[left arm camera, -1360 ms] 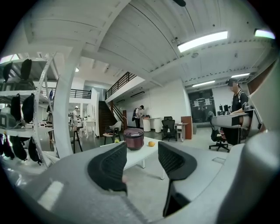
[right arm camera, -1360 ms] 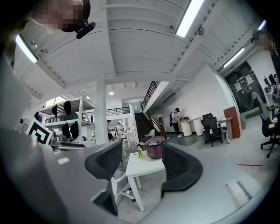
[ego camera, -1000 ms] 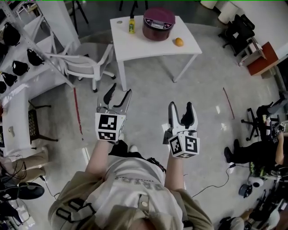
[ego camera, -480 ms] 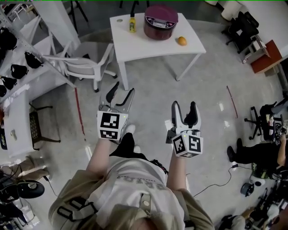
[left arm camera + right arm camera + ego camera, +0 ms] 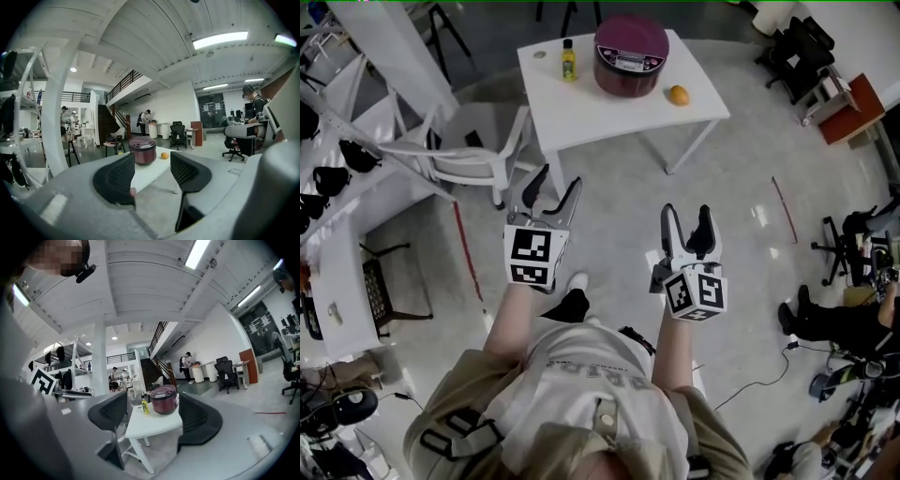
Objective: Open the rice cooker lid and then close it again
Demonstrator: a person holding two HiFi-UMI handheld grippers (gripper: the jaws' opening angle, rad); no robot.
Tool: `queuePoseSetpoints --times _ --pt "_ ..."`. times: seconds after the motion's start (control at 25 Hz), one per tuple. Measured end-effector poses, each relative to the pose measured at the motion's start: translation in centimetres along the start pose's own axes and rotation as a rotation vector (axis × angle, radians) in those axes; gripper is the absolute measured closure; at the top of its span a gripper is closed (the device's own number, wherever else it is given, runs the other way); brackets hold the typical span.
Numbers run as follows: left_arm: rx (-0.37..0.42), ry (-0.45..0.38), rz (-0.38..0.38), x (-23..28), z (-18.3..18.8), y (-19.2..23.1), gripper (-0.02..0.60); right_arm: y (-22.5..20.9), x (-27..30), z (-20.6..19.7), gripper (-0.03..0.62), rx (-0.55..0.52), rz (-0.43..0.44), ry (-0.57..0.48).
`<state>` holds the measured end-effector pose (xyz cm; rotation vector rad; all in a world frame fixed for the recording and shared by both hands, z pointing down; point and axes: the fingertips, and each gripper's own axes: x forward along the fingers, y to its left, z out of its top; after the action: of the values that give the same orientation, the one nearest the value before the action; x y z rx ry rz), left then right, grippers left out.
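Observation:
A dark red rice cooker (image 5: 630, 56) with its lid down stands on a white table (image 5: 609, 108) at the far top of the head view. Both grippers hang over bare floor, well short of the table. My left gripper (image 5: 556, 183) is open and holds nothing. My right gripper (image 5: 686, 220) is open wider, also with nothing in it. In the left gripper view the rice cooker (image 5: 142, 151) shows far off between the jaws of the left gripper (image 5: 152, 161). The right gripper view frames the rice cooker (image 5: 164, 400) between the jaws of the right gripper (image 5: 154, 405).
A small yellow bottle (image 5: 569, 61) and an orange (image 5: 678, 95) flank the cooker on the table. A white chair (image 5: 478, 145) stands left of the table, with shelving (image 5: 337, 141) beyond it. A seated person (image 5: 834, 323) and office chairs (image 5: 797, 52) are at the right.
Both grippers have moved forward toward the table, which now sits lower and larger in the head view. The jaws look much the same.

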<state>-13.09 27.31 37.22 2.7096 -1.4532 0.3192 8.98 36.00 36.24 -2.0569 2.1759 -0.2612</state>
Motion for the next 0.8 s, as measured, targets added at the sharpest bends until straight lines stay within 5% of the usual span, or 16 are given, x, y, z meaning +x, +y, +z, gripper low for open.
queuePoseSetpoints --times 0.8 --pt "0.029 -0.017 -0.073 9.5 1.6 6.8 0.334 0.4 10.4 -0.6 0.275 0.031 -0.049 -0.008"
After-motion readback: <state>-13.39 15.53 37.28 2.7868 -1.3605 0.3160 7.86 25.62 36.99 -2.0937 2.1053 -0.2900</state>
